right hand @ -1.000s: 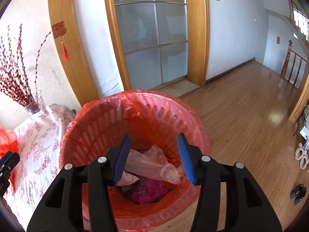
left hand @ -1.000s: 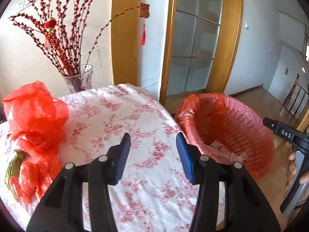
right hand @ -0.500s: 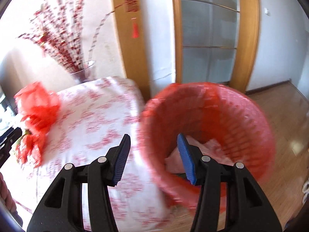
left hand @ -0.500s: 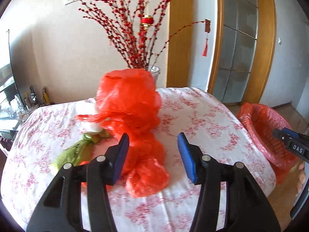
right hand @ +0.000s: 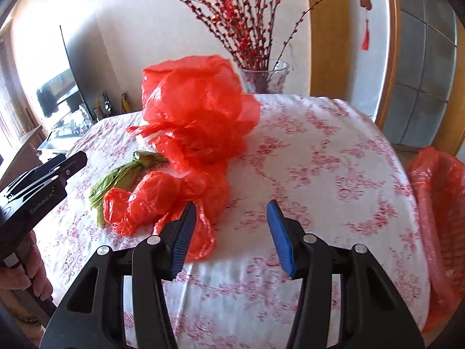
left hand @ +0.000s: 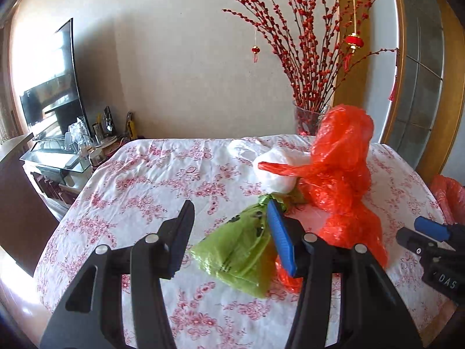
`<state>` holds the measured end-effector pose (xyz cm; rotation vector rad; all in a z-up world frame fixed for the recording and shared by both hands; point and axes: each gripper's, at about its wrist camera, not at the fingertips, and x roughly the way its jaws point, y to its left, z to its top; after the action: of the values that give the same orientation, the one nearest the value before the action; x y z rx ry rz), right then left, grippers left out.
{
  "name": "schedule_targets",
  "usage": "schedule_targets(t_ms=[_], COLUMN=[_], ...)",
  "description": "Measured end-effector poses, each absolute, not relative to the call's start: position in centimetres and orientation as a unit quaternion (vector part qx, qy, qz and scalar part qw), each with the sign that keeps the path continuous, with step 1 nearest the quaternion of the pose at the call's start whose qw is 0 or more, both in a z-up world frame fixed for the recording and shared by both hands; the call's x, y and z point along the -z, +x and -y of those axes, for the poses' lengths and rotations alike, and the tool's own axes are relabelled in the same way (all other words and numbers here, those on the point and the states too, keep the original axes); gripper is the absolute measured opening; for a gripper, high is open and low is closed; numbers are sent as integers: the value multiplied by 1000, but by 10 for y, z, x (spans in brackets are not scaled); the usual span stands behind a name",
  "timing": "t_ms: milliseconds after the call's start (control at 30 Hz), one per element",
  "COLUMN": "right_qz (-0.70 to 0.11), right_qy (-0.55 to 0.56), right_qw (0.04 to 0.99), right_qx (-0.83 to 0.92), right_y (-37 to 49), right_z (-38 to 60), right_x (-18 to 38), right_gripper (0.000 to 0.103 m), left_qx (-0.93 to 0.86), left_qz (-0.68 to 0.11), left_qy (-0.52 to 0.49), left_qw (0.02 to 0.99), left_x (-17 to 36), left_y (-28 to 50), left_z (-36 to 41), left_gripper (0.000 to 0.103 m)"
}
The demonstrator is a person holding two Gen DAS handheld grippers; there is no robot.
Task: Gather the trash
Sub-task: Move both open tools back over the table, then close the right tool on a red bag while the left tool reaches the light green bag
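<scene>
Task status: collection incomplete; judged as partway, since trash remains on the counter (left hand: 151, 171).
Bin: the red-lined trash basket (right hand: 441, 203) stands beside the counter at its right edge; its contents are not visible in these views.
Remaining items: the red plastic bags (right hand: 191, 122) are piled near the counter's middle; the green bag (left hand: 241, 250) lies flat in front of them; the white bag (left hand: 276, 171) sits behind the green one, touching the red pile.
Left gripper (left hand: 229, 241): fingers stand about halfway apart and hold nothing. The green bag lies beyond and below the blue pad; contact cannot be confirmed.
Right gripper (right hand: 229, 238): fingers stand about halfway apart and hold nothing. The left pad overlaps the trailing edge of the red plastic in view; whether it touches cannot be told.
Work left: grasp each bag and transfer it to the basket.
Handling note: the thin film is likely to crumple and slip; a grip on a gathered fold is advisable.
</scene>
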<state>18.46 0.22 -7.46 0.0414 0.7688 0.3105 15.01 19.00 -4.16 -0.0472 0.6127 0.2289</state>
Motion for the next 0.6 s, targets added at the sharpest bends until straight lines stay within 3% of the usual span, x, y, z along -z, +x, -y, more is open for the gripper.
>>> schedule_targets(t_ms=[333,400,500,600], right_qz=[-421,-414,-406,-405], right_qy=[7,-7,-30,-26], right_qw=[890,894,897,898], right_qx=[-173,-170,-171,-169], right_y=[210,209,207,204], right_z=[-33,-37,-41,-36], right_x=[98,101,102,100], right_gripper=[51,44,15,10], left_qx=[-114,-110,-103,-94], left_qz=[-317,-320,-325,-333], left_qy=[-46,-46,-44,-36], left_qw=[940,940,939,937], left_x=[53,55,57,60], left_y=[164,168,174,181], left_z=[-214,-214,-210,-203], left_gripper=[52,52,52,52])
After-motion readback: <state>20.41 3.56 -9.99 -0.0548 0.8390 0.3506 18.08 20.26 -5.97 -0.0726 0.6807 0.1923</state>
